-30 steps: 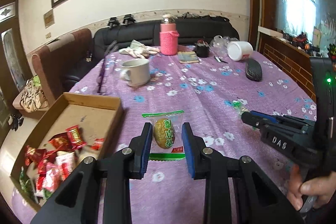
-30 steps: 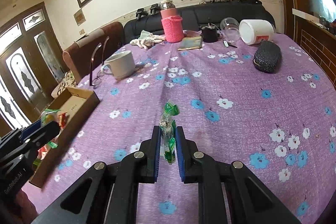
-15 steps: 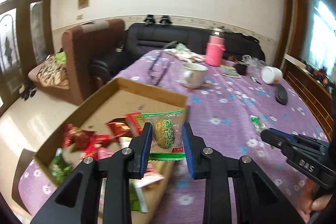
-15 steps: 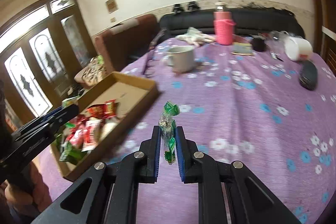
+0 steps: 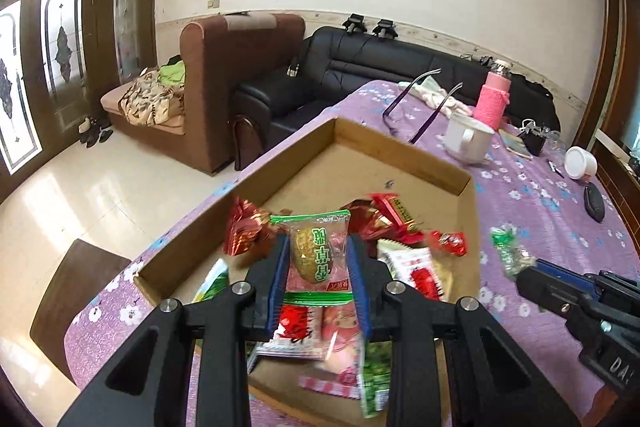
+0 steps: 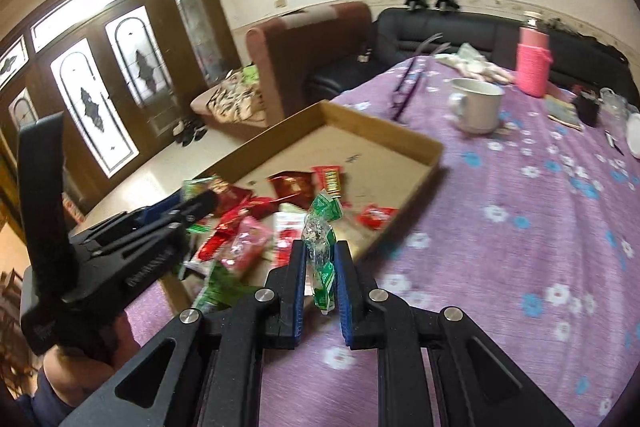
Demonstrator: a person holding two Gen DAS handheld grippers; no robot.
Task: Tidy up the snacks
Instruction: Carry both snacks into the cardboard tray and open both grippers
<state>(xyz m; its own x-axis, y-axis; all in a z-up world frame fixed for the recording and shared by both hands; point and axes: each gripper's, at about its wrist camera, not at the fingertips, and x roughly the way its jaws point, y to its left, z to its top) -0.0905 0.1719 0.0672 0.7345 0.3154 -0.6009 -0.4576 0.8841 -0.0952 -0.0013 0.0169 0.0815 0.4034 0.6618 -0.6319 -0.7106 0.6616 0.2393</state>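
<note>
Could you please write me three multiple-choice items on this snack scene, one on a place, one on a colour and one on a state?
1. Where is the snack packet held by the left gripper?
A. Over the cardboard box
B. Beside the white mug
C. On the black sofa

2. What colour is the knitted sleeve on the bottle?
A. Blue
B. Pink
C. Yellow

3. What is the state of the right gripper?
A. Wide open and empty
B. Shut on a green-wrapped candy
C. Resting inside the mug

Answers: 1 A, the packet hangs above the box's pile of snacks in the left wrist view. 2 B, the sleeve is plainly pink in both views. 3 B, the blue pads pinch the green and clear wrapper between them.
</note>
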